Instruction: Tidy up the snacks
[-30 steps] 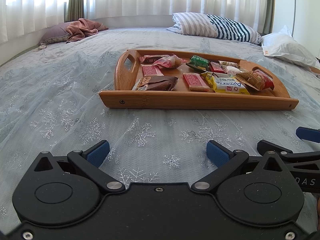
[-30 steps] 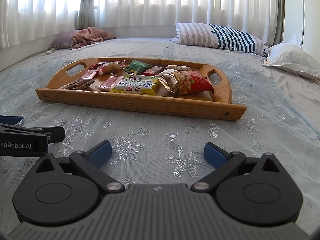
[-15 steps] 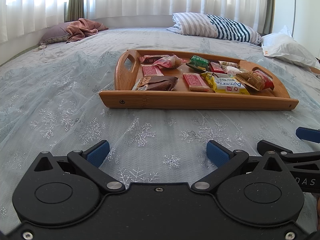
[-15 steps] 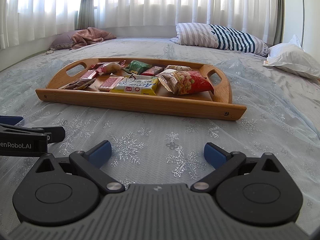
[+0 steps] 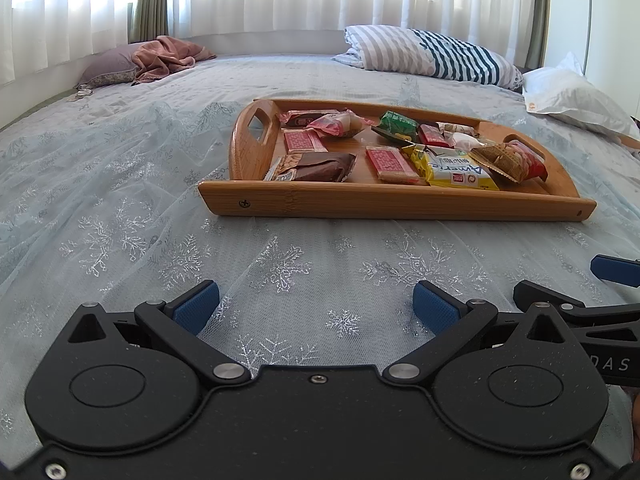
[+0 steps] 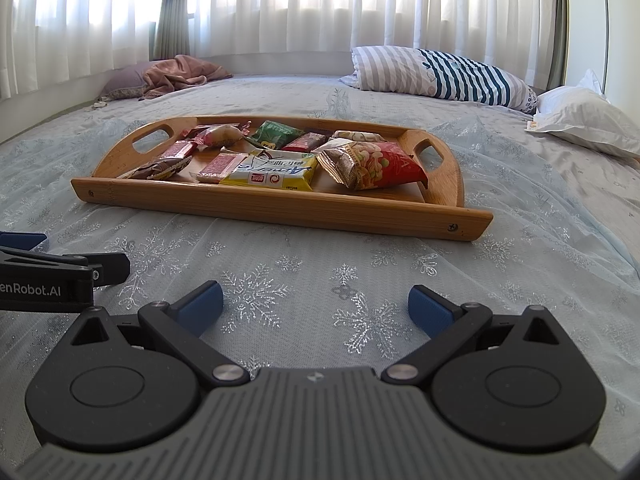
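A wooden tray (image 5: 392, 202) (image 6: 280, 208) lies on the bed ahead of both grippers and holds several wrapped snacks. Among them are a brown bar (image 5: 320, 166), a yellow packet (image 5: 452, 170) (image 6: 276, 170), a red nut bag (image 6: 372, 164) (image 5: 516, 164), a green packet (image 5: 396, 122) (image 6: 276, 133) and pink wafer packs (image 5: 390, 164). My left gripper (image 5: 316, 306) is open and empty, low over the bedspread, short of the tray. My right gripper (image 6: 316, 304) is open and empty beside it.
A pale blue snowflake bedspread (image 5: 120, 200) covers the bed. A striped pillow (image 5: 432, 58) and a white pillow (image 5: 572, 96) lie at the back right, a pink blanket (image 5: 168, 56) at the back left. Curtains hang behind.
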`<action>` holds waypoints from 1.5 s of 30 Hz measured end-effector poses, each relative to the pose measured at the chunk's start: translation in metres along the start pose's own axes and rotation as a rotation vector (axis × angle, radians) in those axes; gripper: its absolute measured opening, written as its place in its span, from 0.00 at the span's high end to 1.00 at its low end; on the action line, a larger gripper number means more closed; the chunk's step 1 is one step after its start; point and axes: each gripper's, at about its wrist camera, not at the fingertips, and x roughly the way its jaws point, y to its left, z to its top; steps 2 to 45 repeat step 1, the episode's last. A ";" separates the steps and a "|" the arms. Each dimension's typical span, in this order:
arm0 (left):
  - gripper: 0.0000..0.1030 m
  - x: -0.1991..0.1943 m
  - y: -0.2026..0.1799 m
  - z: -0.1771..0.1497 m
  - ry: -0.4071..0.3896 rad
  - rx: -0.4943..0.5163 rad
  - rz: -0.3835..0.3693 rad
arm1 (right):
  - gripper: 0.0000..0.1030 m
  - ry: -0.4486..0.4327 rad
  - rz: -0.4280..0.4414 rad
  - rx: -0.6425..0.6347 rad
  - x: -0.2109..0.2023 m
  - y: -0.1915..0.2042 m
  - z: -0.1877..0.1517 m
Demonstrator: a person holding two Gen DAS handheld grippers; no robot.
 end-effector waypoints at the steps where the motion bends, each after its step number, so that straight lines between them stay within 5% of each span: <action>1: 0.00 0.000 0.000 0.001 0.003 0.000 -0.001 | 0.00 0.001 0.001 0.000 0.000 0.000 0.000; 45: 0.00 0.000 0.000 0.001 0.003 0.000 -0.001 | 0.00 0.001 0.001 0.000 0.000 0.000 0.000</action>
